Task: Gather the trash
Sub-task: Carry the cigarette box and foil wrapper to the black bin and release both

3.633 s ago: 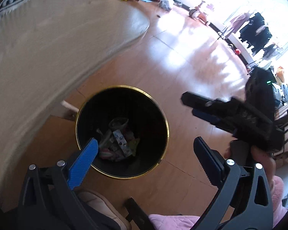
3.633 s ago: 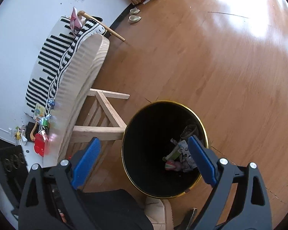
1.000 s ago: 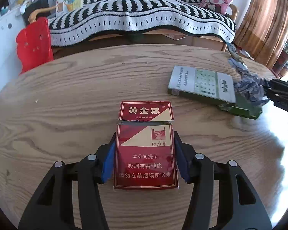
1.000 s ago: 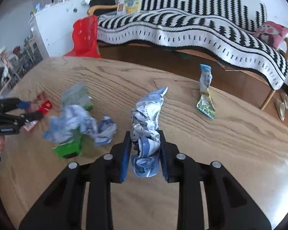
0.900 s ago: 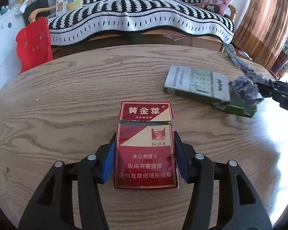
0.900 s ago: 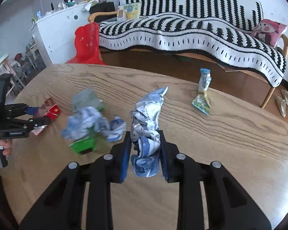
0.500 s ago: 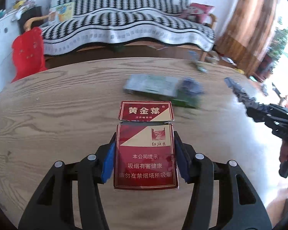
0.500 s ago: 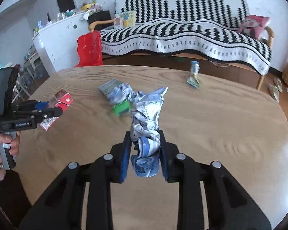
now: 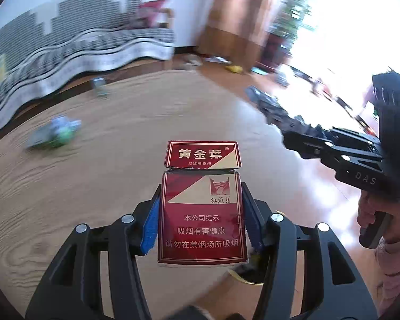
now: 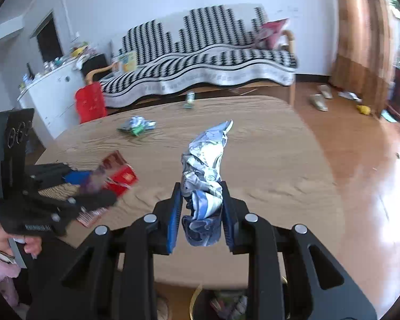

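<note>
My left gripper is shut on a red cigarette pack with its lid flipped open, held above the near edge of the wooden table. My right gripper is shut on a crumpled blue-and-white wrapper, also held above the table's near edge. The black bin with a gold rim shows below the right gripper, with trash inside; a sliver of its rim shows under the left gripper. Each gripper shows in the other's view: the right and the left.
A crumpled wrapper on a green box lies mid-table, also in the left wrist view. A small packet stands at the far table edge. A striped sofa, red chair and white cabinet stand behind.
Both grippers have pulled back from the table centre toward its near edge and swung right, each keeping hold of its piece. The bin has come into view below them.
</note>
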Demonstrator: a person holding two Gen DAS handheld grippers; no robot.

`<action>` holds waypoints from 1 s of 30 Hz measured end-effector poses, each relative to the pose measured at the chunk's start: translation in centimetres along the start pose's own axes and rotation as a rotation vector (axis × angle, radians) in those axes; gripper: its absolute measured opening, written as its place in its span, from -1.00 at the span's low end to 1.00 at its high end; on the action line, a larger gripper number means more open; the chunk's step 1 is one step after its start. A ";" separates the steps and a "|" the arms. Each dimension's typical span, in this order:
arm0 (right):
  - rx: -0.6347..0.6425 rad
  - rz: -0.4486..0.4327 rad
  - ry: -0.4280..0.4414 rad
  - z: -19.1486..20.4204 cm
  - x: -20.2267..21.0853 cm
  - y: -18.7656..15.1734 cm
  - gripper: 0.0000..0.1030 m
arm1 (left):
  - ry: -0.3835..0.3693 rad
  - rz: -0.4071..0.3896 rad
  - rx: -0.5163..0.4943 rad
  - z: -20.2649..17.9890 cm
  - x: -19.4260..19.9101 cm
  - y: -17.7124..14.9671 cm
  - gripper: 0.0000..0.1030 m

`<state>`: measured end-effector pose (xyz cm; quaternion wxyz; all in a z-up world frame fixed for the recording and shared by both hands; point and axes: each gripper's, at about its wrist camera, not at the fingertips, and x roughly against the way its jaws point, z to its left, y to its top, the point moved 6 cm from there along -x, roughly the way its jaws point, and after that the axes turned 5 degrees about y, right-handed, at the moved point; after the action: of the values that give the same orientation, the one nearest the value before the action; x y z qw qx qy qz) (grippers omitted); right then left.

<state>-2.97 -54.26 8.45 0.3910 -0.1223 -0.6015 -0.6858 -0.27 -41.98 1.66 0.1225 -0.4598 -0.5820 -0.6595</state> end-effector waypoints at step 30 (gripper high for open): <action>-0.735 0.111 0.000 -12.2 1.9 -27.0 -0.46 | -0.164 0.408 -0.241 -16.0 -13.8 -14.2 0.03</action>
<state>-19.00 -67.04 -13.10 0.3575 -0.2868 -0.3078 -0.8338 -10.02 -57.02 -16.45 0.1497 -0.6310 -0.4021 -0.6463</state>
